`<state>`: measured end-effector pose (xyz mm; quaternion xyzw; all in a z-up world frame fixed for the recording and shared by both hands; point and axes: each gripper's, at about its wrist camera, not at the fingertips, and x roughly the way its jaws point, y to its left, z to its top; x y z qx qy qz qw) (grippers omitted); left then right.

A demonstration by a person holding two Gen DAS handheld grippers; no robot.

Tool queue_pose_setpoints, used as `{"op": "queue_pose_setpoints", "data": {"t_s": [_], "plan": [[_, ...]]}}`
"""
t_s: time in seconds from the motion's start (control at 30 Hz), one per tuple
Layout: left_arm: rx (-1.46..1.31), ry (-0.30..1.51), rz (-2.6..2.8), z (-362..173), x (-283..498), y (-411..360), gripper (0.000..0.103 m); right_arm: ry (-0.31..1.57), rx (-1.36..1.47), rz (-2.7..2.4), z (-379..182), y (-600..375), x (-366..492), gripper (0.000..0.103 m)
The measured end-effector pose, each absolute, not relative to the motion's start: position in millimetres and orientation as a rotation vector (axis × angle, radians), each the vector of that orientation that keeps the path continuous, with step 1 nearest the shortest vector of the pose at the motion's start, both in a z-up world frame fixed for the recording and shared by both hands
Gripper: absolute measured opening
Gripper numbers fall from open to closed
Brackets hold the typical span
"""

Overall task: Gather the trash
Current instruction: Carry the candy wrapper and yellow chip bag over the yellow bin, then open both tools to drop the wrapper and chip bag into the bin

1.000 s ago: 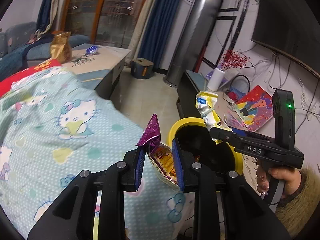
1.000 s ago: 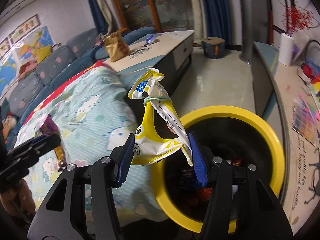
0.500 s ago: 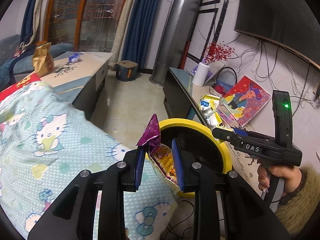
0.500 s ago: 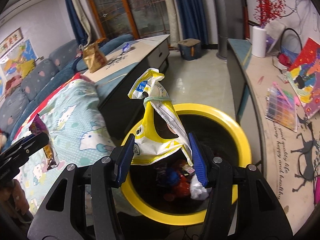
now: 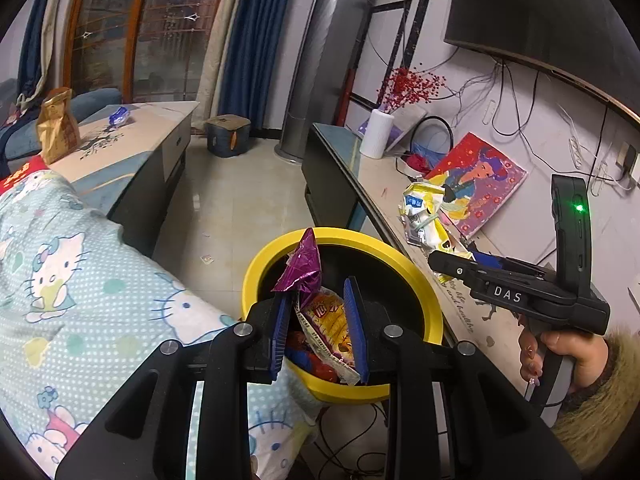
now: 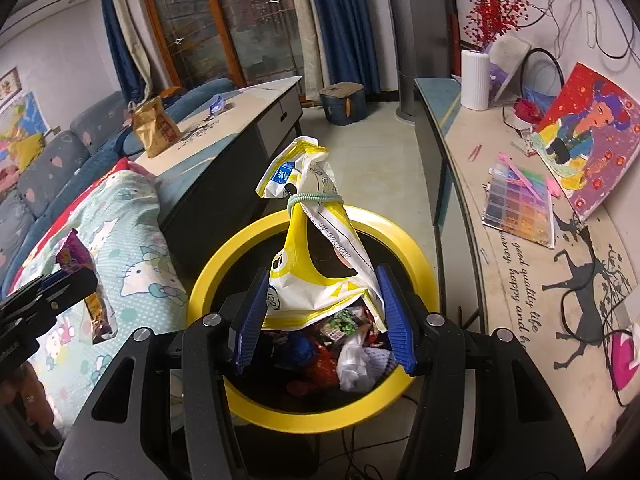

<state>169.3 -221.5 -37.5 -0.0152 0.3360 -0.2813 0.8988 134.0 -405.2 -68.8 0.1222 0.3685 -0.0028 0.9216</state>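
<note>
Tongs status: left tongs (image 5: pixel 320 320) clamp a purple snack wrapper (image 5: pixel 320 312); right tongs (image 6: pixel 320 312) clamp a tied yellow-white bag (image 6: pixel 316 264). Both items appear light, soft and crinkly; grip the flattened body. Both hang above the yellow bin (image 6: pixel 416 256), which sat farther ahead a second ago.

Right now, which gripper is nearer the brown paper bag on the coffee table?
Left. The left gripper holds its wrapper on the bed side of the yellow bin, toward the brown paper bag; the right gripper is over the bin, farther away.
</note>
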Motion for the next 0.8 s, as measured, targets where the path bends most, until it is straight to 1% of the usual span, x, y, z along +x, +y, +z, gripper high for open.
{"op": "queue_pose_setpoints", "data": {"t_s": [0.53,0.8], "plan": [[0.034,0.745,-0.643,-61.8,177.4,-257.1,0.026,0.771,0.274,-0.027,-74.9,-418.3,133.2,0.047],[0.053,0.791,-0.663,-79.9,192.1,-270.4,0.029,0.778,0.292,-0.020,-75.7,-414.0,144.0,0.047]]}}
